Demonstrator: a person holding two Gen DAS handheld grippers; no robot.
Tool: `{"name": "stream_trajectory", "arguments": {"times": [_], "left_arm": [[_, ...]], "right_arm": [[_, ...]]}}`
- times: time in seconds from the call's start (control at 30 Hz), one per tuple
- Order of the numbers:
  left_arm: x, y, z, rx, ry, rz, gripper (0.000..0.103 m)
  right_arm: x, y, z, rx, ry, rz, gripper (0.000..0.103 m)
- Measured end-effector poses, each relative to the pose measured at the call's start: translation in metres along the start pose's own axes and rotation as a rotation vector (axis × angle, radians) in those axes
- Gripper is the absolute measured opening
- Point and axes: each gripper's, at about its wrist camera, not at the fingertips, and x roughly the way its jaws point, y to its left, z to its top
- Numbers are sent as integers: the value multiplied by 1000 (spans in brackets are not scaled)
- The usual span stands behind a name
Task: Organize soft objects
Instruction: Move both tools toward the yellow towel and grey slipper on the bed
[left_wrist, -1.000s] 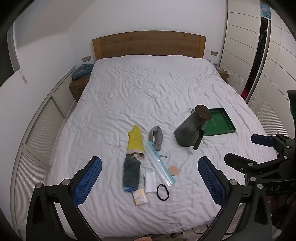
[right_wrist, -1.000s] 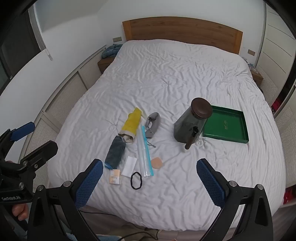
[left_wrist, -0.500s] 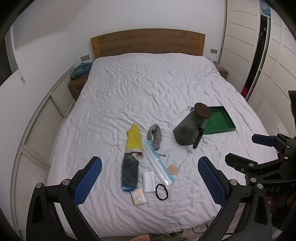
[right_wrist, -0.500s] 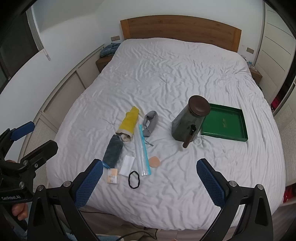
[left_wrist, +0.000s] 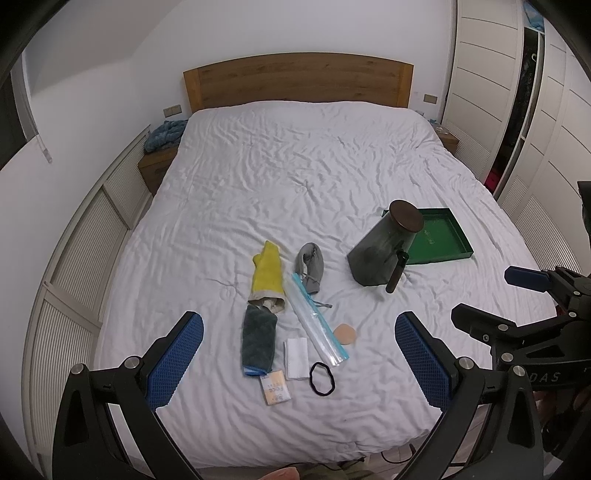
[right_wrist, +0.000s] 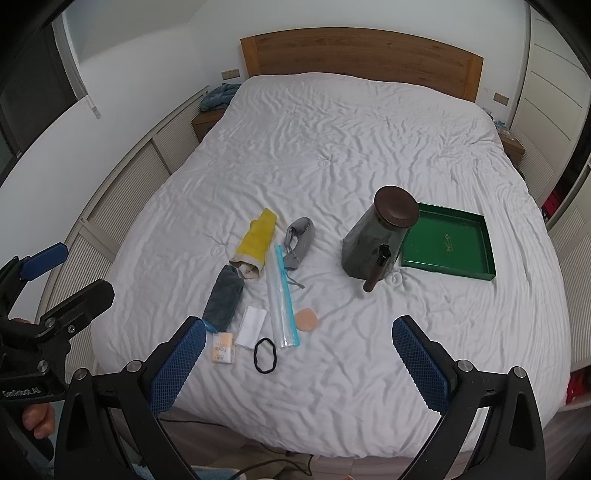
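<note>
On the white bed (left_wrist: 295, 166) lie a yellow glove (left_wrist: 266, 275), a dark teal folded cloth (left_wrist: 258, 339), a grey pouch (left_wrist: 310, 266), a clear zip bag (left_wrist: 318, 321), a peach sponge (left_wrist: 345, 333), a white pad (left_wrist: 296, 357), a black hair tie (left_wrist: 322, 377) and a small yellow packet (left_wrist: 275, 387). A dark green jar (left_wrist: 384, 249) with a brown lid stands beside a green tray (left_wrist: 441, 242). My left gripper (left_wrist: 295, 354) hangs open above the bed's near edge. My right gripper (right_wrist: 299, 362) is open too, holding nothing.
A wooden headboard (left_wrist: 295, 83) backs the bed. A bedside shelf at left holds a blue cloth (left_wrist: 162, 134). White wardrobes (left_wrist: 517, 92) line the right wall, slatted panels (left_wrist: 88, 240) the left. A small dark tube (left_wrist: 395, 271) leans against the jar.
Both grippers have drawn back and up slightly, so the bed and objects look a little farther away. Nothing on the bed has moved.
</note>
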Motion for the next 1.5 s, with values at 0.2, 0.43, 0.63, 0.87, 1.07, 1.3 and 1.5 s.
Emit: {"name": "stream_trajectory", "arguments": {"times": [0.2,0.43,0.63,0.87,1.07,1.3,1.5], "left_arm": [[1,-3,-2,-6,7,8,102],[2,0,-1,-7,9,6,102],[2,-3,-4,-10,14,12,102],[0,-14,-7,-7,19,27,102],[2,-19,-6,-3,25,26,102],[4,-22,-5,-2,28,29,102],[9,-28,-5,4,38,34,102]], "right_arm": [[0,-2,-2,2,0,5,103],[2,-7,-6,4,1,9,103],[4,-11,-9,3,6,14,103],[8,-15,-10,3,9,19,103],[9,-18,-7,0,18,14,103],[11,-21,-8,-1,16,8,103],[14,-27,-10,4,19,8,103]]}}
